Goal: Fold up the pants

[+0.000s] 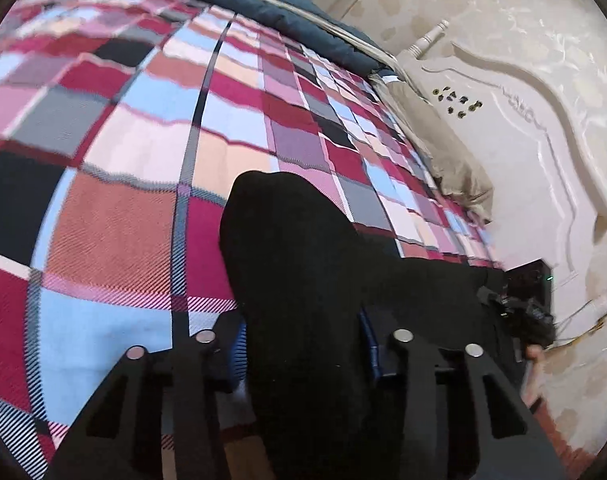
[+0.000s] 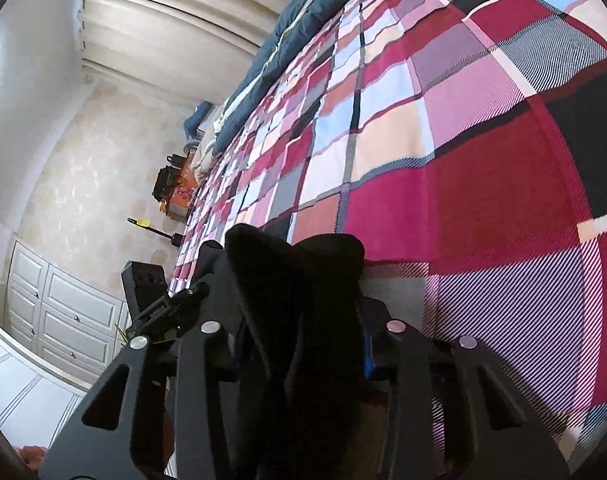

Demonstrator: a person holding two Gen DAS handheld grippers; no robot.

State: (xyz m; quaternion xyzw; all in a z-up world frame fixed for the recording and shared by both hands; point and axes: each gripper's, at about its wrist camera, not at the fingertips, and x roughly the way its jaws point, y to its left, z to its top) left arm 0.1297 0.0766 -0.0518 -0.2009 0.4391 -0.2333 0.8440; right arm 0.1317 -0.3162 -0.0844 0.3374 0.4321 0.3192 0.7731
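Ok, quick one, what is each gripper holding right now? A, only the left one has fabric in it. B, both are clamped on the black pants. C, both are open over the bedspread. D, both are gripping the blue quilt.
B: in each wrist view black pants fabric bunches up between the fingers, in the left gripper and the right gripper alike, above the plaid bedspread.
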